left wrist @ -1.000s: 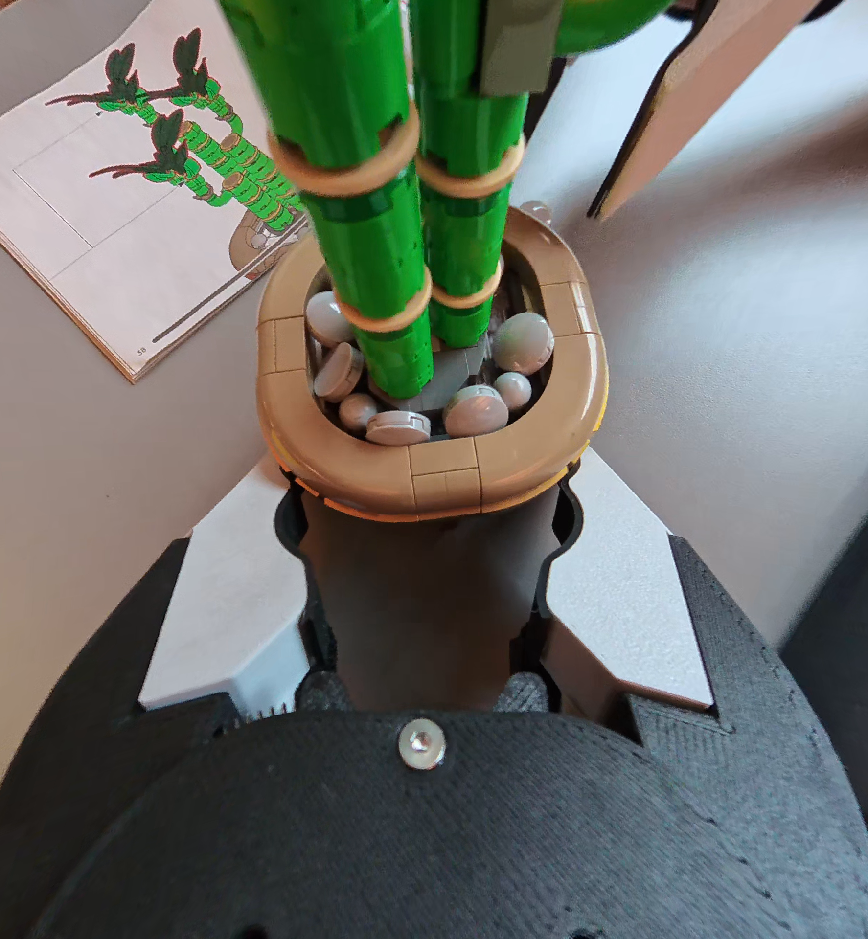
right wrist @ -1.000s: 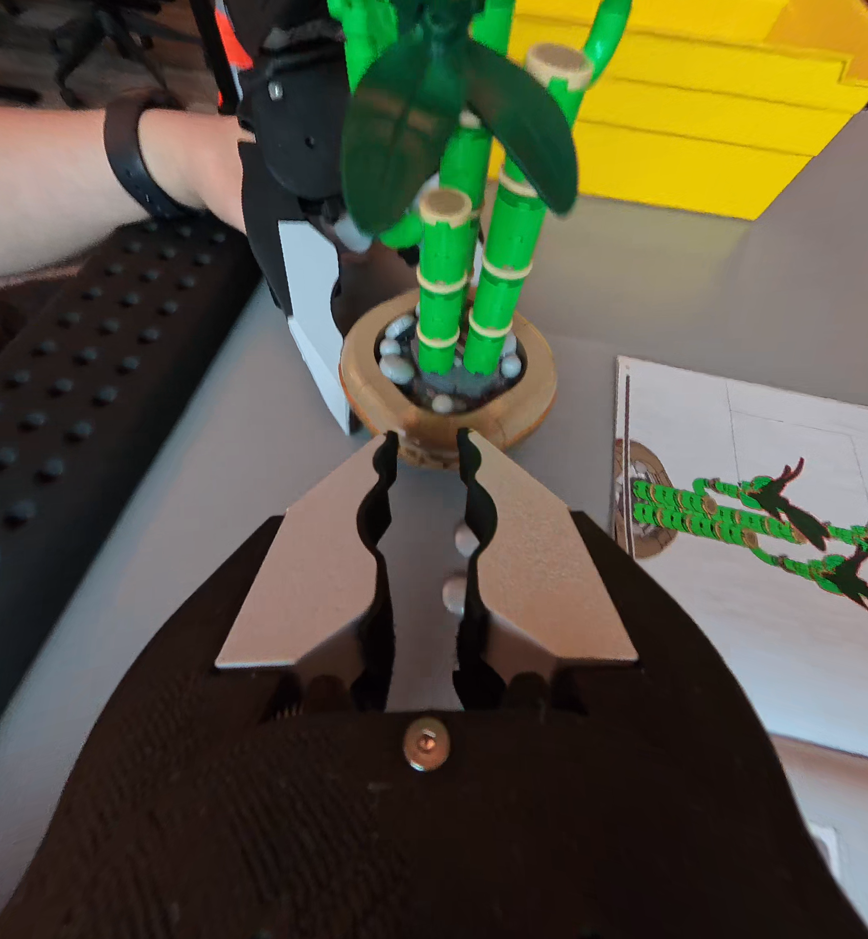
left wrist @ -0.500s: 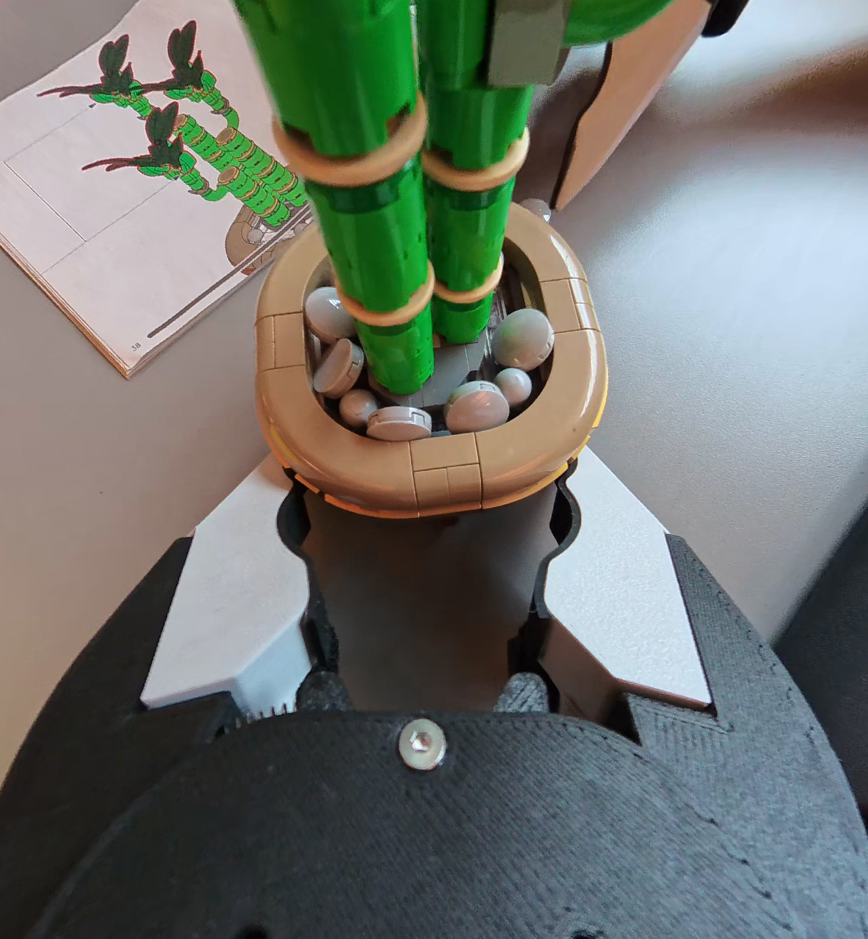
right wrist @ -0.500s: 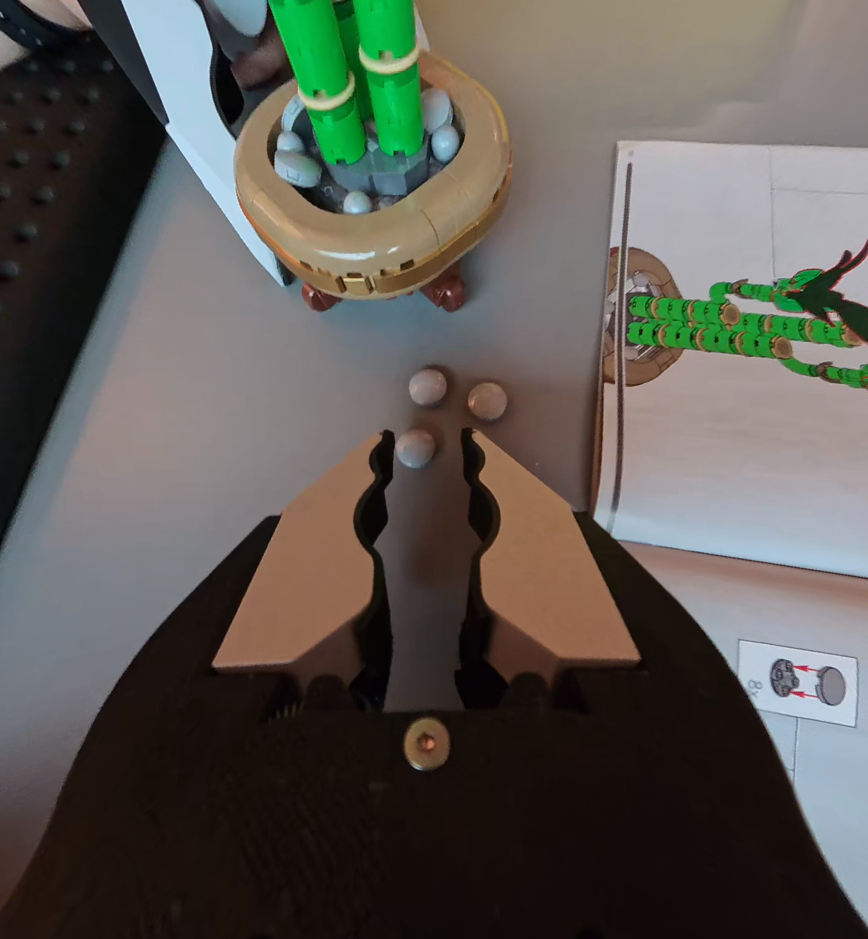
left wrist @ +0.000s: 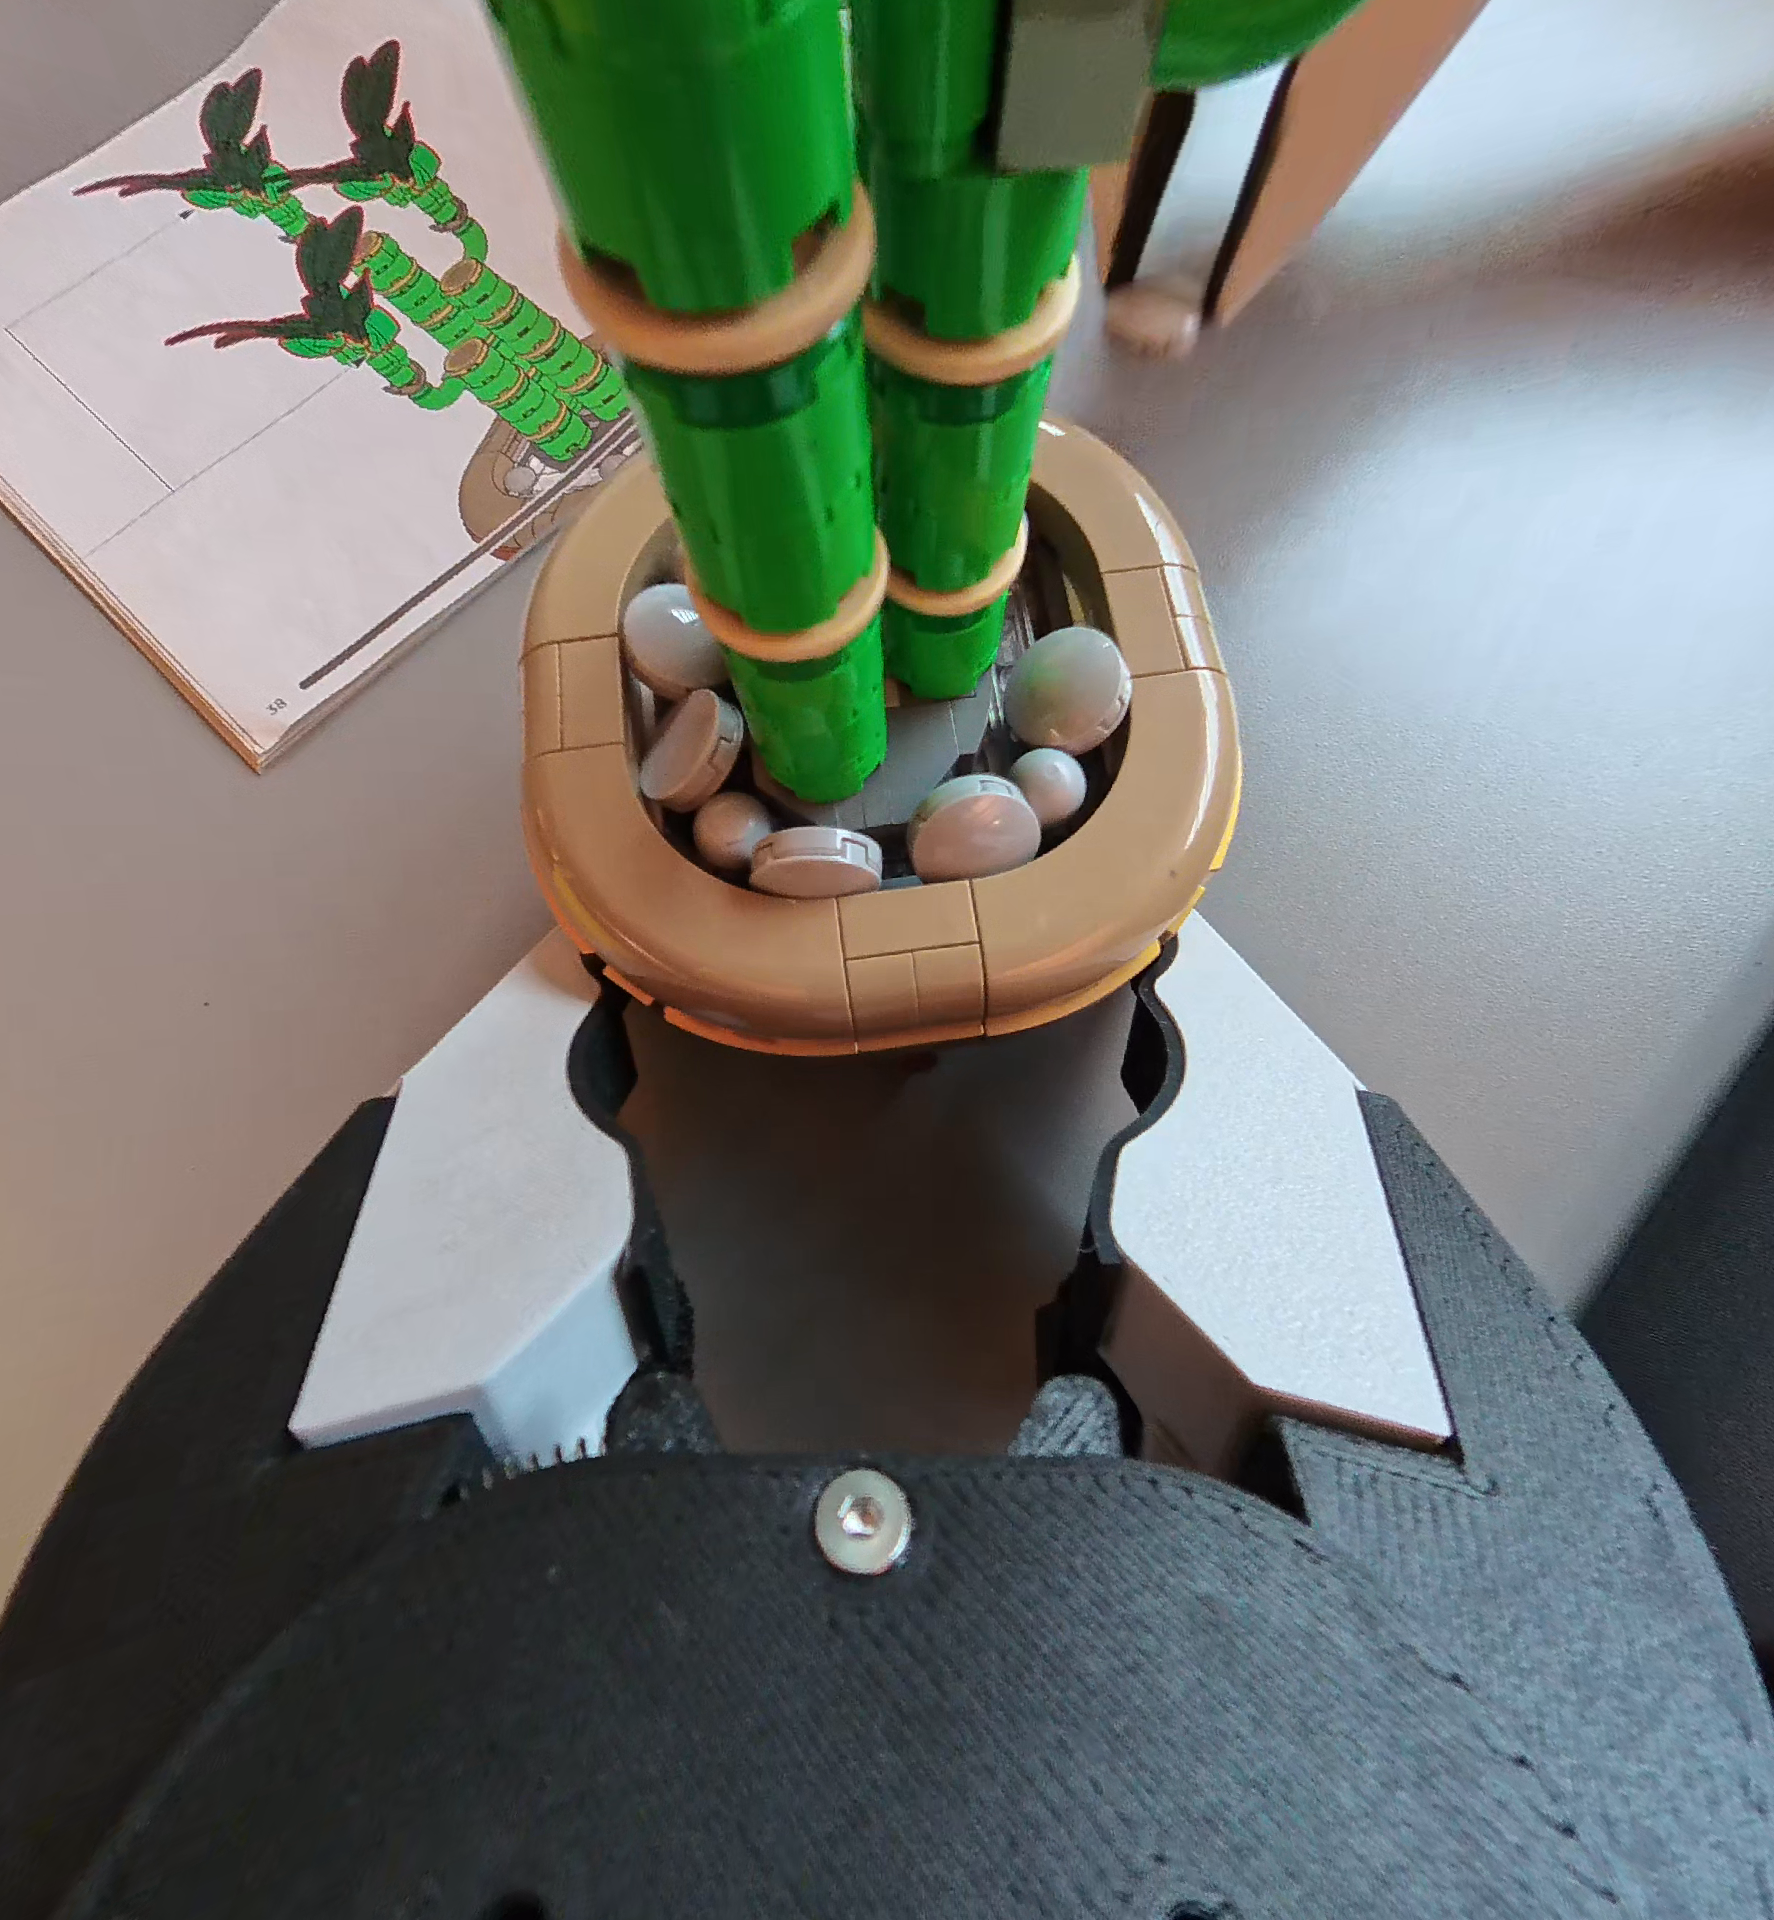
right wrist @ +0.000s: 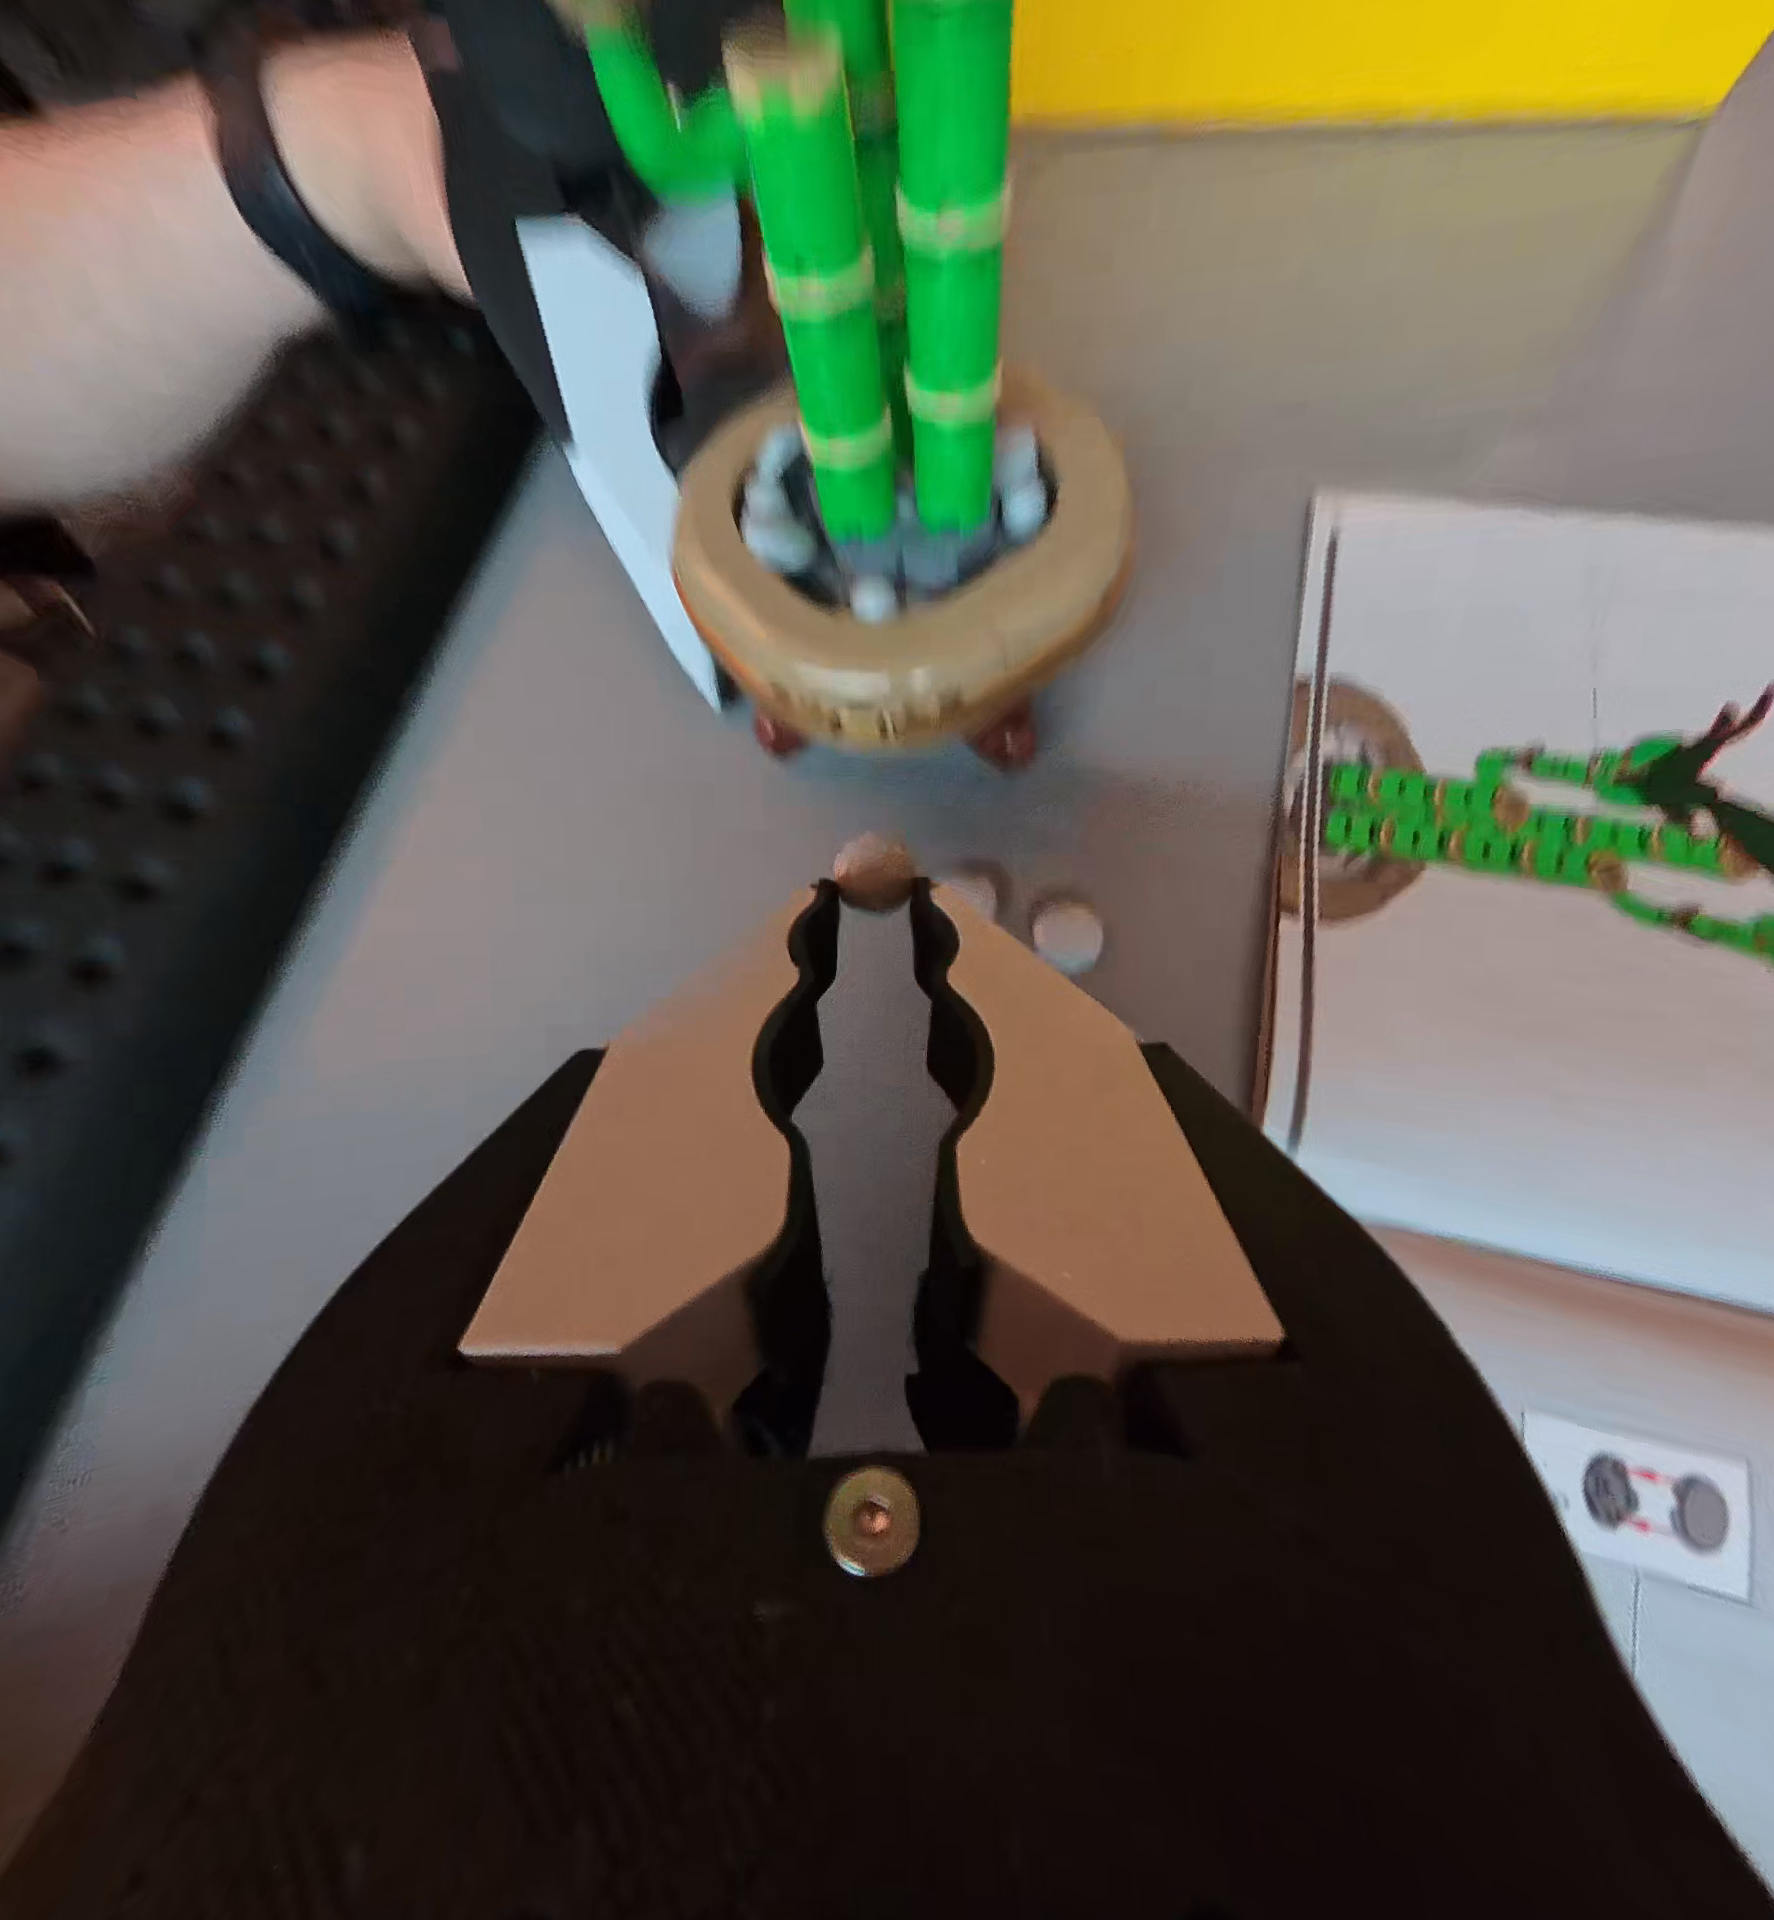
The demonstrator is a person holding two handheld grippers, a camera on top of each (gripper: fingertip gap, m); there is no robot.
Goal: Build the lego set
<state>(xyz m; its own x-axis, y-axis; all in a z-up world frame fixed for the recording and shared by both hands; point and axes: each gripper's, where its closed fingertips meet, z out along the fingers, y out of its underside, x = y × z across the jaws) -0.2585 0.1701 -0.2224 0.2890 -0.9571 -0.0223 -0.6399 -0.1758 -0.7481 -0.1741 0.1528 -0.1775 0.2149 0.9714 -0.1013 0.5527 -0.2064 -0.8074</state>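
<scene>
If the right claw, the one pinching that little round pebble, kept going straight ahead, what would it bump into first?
Most likely the tan pot of the bamboo model, straight ahead of the right gripper and its pebble; the table between looks bare, though depth is uncertain.

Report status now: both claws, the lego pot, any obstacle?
Left claw shut on tan pot. Right claw shut on round grey piece. Two grey pieces beside it; path clear.

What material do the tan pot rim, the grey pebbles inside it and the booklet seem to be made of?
Tan pot rim: probably hard moulded plastic, glossy; it shows soft highlights and straight seams between pieces.
Grey pebbles: likely the same plastic, smooth and slightly shiny, with rounded domes catching light.
Booklet: paper, matt or faintly satin; stacked page edges show at its corner and the printed picture lies flat.
</scene>
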